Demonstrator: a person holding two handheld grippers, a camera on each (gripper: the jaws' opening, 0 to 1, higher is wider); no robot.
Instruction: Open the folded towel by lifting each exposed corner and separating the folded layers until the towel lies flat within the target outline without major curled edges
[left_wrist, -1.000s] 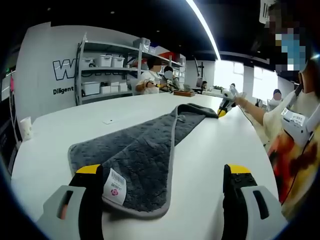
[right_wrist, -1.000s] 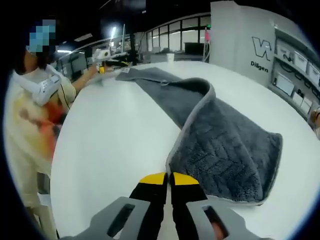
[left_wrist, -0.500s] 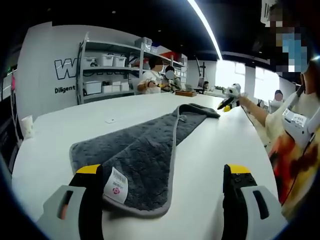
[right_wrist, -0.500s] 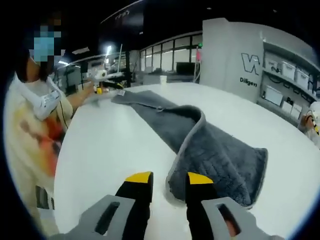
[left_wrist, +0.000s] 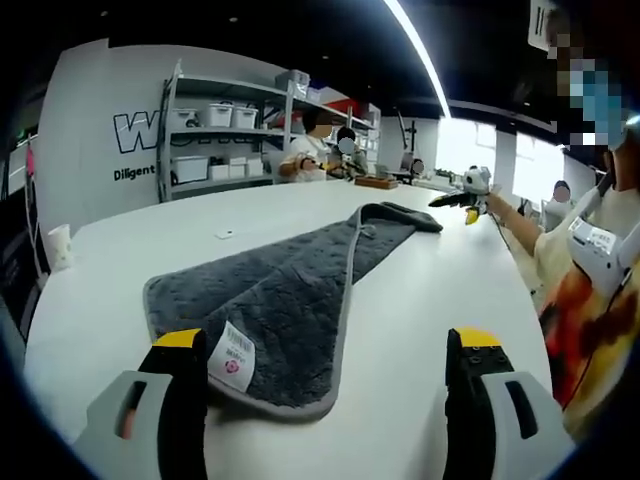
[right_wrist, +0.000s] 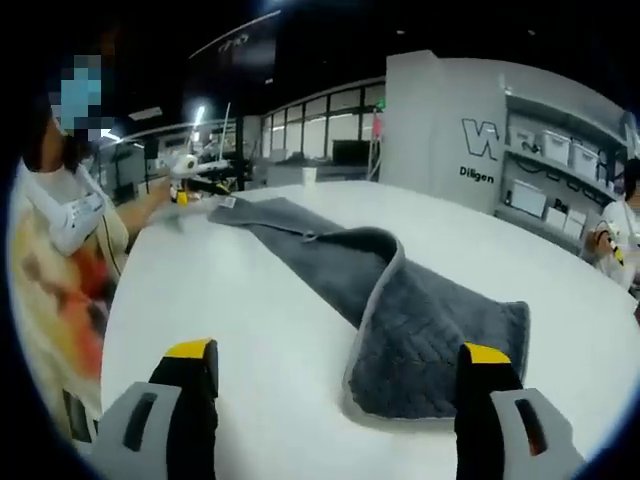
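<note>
Our left gripper (left_wrist: 325, 350) has its fingers spread wide and grasping nothing; the near end of the grey towel (left_wrist: 290, 300) lies between them, its white label (left_wrist: 232, 357) just beside the left finger. Our right gripper (right_wrist: 340, 365) also has its fingers released wide, with the towel's folded far end lying just ahead, closer to the right finger. The towel stretches long across the white bench (left_wrist: 420, 290). Beyond the bench, shelves (left_wrist: 215, 135) hold white bins.

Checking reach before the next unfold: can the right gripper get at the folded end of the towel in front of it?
Probably yes. The right gripper is open, the towel end lies between its jaws, with only bare table around.
</note>
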